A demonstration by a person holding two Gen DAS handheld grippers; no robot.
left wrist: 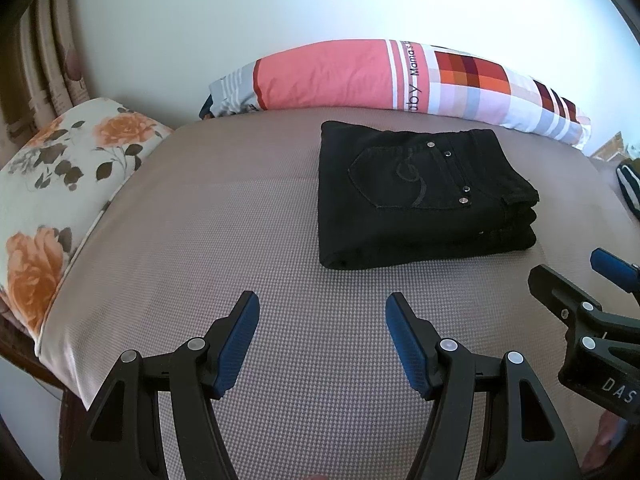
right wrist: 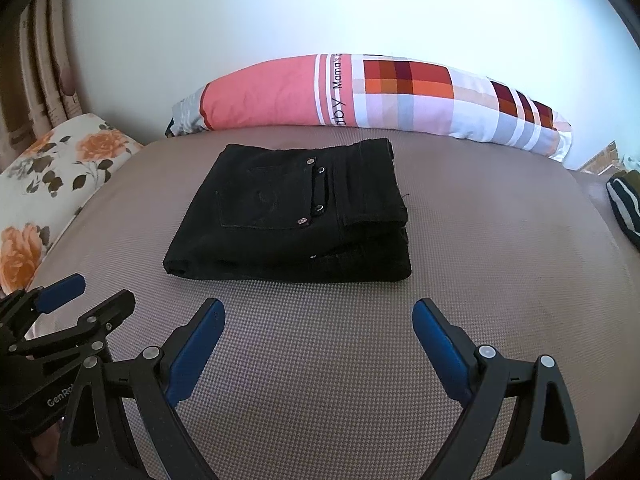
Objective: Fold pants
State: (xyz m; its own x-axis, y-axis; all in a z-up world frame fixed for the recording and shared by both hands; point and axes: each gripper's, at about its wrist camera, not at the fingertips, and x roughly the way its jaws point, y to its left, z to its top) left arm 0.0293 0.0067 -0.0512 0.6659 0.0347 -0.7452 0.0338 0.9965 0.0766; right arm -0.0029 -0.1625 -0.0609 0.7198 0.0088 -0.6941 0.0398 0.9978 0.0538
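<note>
Black pants point(left wrist: 420, 196) on my beige-checked bedcover point(left wrist: 240, 240); pink-and-plaid pillow point(left wrist: 360, 76), orange-rose cushion point(left wrist: 60, 176), my blue pads point(left wrist: 236, 344).

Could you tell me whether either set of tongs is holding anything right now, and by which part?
Nothing is held: the left tongs and right tongs are open over the bed, short of the folded pants.

Matt black denim pants point(right wrist: 288, 216), dotted with shiny metal rivets point(right wrist: 303, 221), are seen on a bed point(right wrist: 320, 360) covered in a finely woven, grainy-textured taupe cloth. Smooth printed cotton is shown on the checked pillow point(right wrist: 360, 96) and the floral cushion point(left wrist: 60, 184). The left tool point(left wrist: 322, 344) and right tool point(right wrist: 318, 352) are made of matt black plastic, fitted with blue ribbed pads point(left wrist: 236, 344) and bright metal pins point(left wrist: 448, 345).
</note>
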